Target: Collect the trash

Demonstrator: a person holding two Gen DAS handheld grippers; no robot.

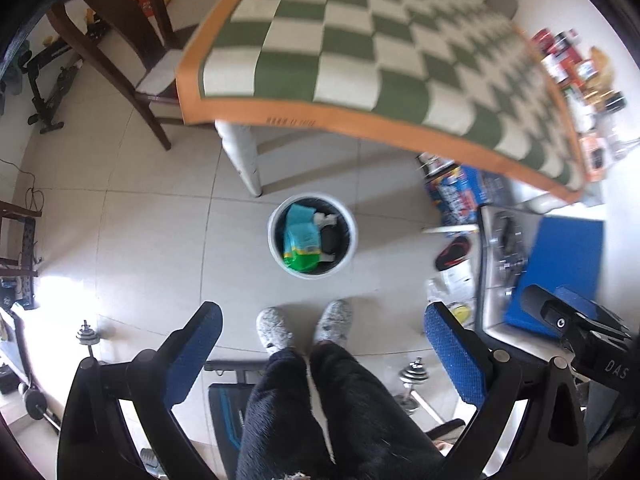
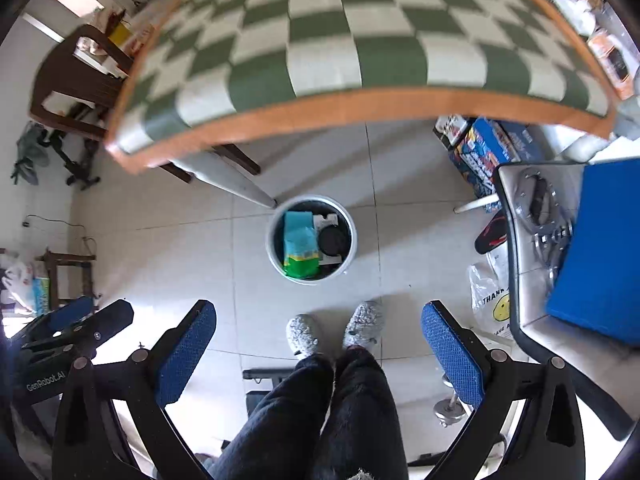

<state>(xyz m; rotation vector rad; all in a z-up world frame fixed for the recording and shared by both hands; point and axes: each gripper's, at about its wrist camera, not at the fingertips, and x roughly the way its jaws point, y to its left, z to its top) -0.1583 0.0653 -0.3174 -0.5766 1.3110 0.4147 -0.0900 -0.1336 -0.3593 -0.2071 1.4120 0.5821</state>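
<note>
A white round trash bin [image 1: 274,236] [image 2: 272,252] stands on the tiled floor below both grippers, by a table leg. Inside lie a teal and green packet [image 1: 301,240] [image 2: 300,246], a black round lid [image 2: 333,240] and a white piece. My left gripper [image 1: 322,320] is held high over the floor, open, nothing between its blue pads. My right gripper [image 2: 318,318] is open too and holds nothing. Each gripper shows at the edge of the other's view. A person's dark trousers and grey slippers [image 1: 276,326] [image 2: 362,322] are below the bin.
A table with a green and white checked cloth [image 1: 360,48] [image 2: 340,40] fills the top. A wooden chair [image 1: 120,52] stands left. Boxes [image 2: 488,152], a plastic bag [image 2: 490,304], dumbbells [image 1: 412,376] and a side table with a blue pad [image 2: 600,248] crowd the right.
</note>
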